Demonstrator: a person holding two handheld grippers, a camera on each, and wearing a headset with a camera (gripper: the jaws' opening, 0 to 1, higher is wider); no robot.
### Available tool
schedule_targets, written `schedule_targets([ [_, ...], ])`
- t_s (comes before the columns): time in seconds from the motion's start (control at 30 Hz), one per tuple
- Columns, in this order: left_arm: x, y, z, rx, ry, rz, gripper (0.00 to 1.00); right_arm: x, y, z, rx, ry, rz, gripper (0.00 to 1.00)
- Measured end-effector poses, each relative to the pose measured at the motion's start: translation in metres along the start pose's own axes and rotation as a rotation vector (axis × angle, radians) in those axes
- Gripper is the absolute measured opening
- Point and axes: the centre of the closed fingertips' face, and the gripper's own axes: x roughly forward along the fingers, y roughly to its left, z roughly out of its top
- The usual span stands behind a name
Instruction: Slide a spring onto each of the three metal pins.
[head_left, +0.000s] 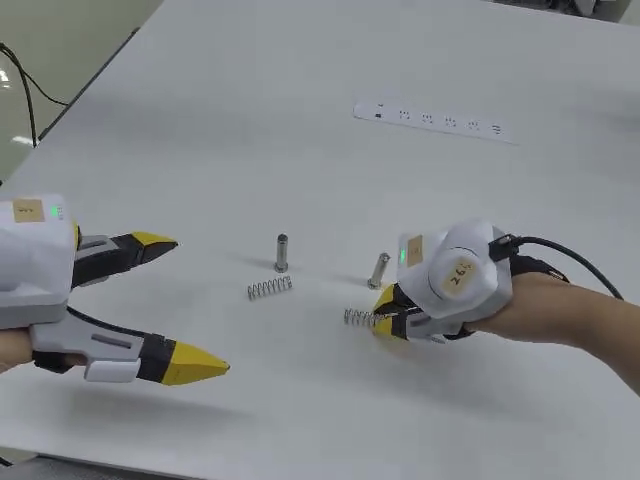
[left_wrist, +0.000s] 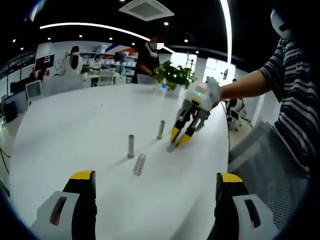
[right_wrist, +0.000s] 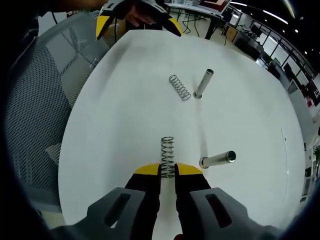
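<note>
Right tool (right_wrist: 167, 170) on spring (right_wrist: 167, 147) (seemingly lengthwise)

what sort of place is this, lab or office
Likely an open-plan office or lab: a big white table with a power strip, a mesh chair, and a potted plant.

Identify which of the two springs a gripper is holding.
The spring whose end sits pinched between the right gripper's yellow tips. The other spring lies free on the table beside a standing pin, touched by nothing.
</note>
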Motion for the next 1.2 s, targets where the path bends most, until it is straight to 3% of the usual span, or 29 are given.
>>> schedule_targets([
  [0.17, 0.003, -0.002, 0.001, 0.003, 0.005, -0.009, 0.97, -0.003, 0.0, 0.0, -0.013, 0.005, -0.008, 0.08],
  [0.33, 0.007, -0.008, 0.003, 0.012, 0.008, -0.031, 0.96, -0.017, -0.004, 0.006, 0.015, -0.031, -0.03, 0.08],
  [0.67, 0.016, -0.023, 0.011, 0.017, 0.011, -0.099, 0.89, -0.042, -0.003, 0.01, 0.023, -0.045, -0.062, 0.08],
  [1.2, 0.048, -0.045, 0.025, 0.064, 0.027, -0.205, 0.76, -0.066, 0.013, 0.027, -0.012, -0.063, -0.079, 0.08],
])
